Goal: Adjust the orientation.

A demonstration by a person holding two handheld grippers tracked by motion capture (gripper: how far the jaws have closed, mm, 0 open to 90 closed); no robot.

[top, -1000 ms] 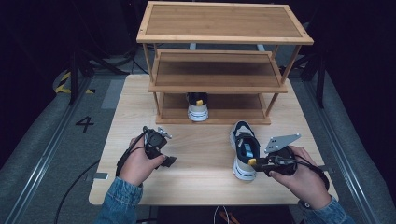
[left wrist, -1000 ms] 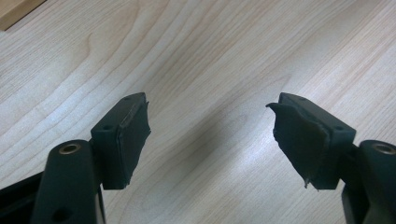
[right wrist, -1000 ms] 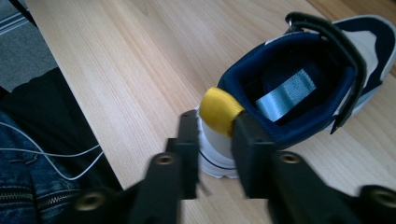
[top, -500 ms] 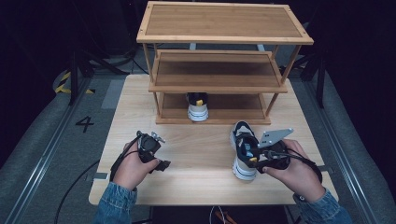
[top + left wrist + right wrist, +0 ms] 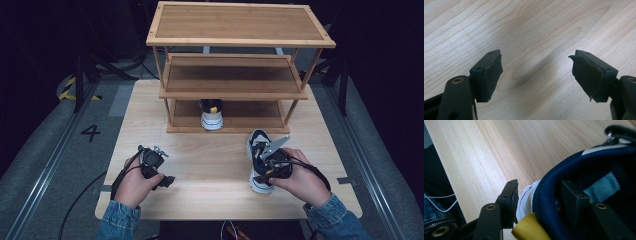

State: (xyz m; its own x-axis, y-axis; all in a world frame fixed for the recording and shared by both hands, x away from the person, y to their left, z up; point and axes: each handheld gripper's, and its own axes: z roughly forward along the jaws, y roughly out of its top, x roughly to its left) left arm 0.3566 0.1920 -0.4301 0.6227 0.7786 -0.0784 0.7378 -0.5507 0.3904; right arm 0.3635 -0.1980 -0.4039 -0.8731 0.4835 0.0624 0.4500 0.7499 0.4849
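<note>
Holds the right gripper (image 5: 539,195) at the heel of the dark-blue shoe (image 5: 256,145), which lies on the table (image 5: 210,165) just in front of the wooden rack (image 5: 240,22), toe toward it. Sets one jaw inside the padded collar and the other outside against the white heel, probably because the collar is the one firm edge that two flat jaws can take. Cannot tell whether the jaws already press or merely straddle it. Rests the left gripper (image 5: 536,67) low over bare wood, well apart from the shoe, jaws wide apart and holding nothing (out of the way, it seems, rather than helping). Points, as a guess, toward the bottom shelf, where a matching shoe (image 5: 212,115) stands with free room beside it. Gets from the high view the whole layout: rack, both shoes, both hands. Gets from the right gripper view what the hand hides from above, namely the jaw inside the collar, the yellow heel tab and the grey label within.
</note>
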